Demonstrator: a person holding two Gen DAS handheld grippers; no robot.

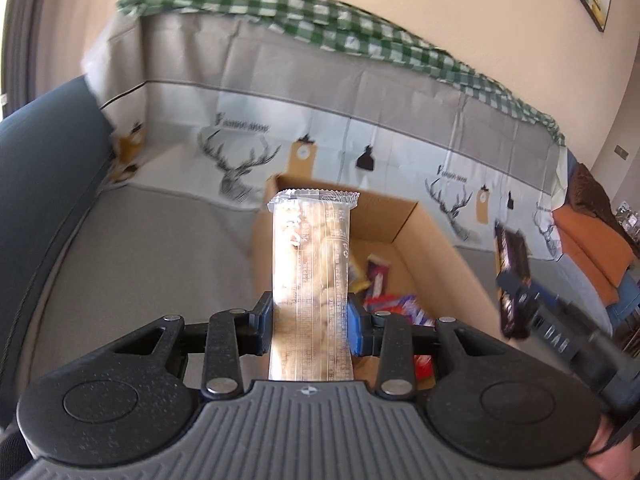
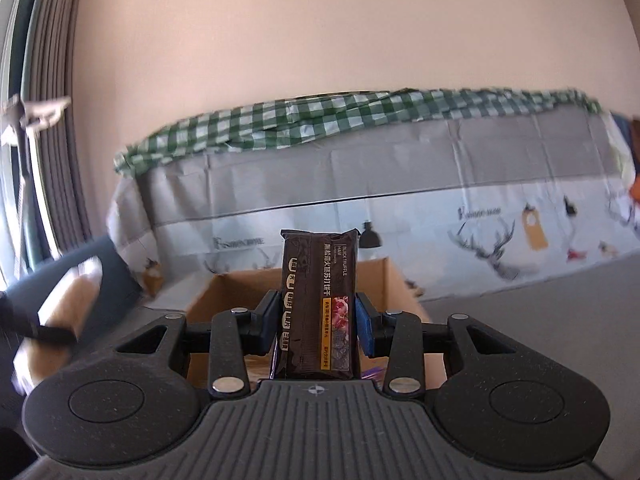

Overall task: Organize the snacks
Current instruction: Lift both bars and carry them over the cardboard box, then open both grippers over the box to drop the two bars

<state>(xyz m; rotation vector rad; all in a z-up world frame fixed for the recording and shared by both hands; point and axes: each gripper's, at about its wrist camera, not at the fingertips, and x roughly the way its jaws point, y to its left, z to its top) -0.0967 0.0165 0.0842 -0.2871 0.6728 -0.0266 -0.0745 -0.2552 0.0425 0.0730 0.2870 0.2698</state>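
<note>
My left gripper (image 1: 310, 326) is shut on a long clear packet of pale biscuits (image 1: 312, 264), which stands upright over the near edge of an open cardboard box (image 1: 436, 240). Several coloured snack packs (image 1: 384, 300) lie on the box floor. At the right of the left wrist view, blurred, my right gripper (image 1: 516, 300) carries a dark brown packet (image 1: 510, 252). In the right wrist view my right gripper (image 2: 316, 326) is shut on that dark brown cracker packet (image 2: 316, 304), upright in front of the cardboard box (image 2: 216, 300). The left gripper's biscuit packet (image 2: 68, 304) shows blurred at the left.
The box sits on a grey covered sofa seat (image 1: 152, 264). A deer-print cloth (image 1: 360, 120) and a green checked cloth (image 1: 280, 4) drape the backrest. A dark blue armrest (image 1: 44, 168) is at the left, orange cushions (image 1: 588, 248) at the right. Grey curtains (image 2: 60, 160) hang at the far left.
</note>
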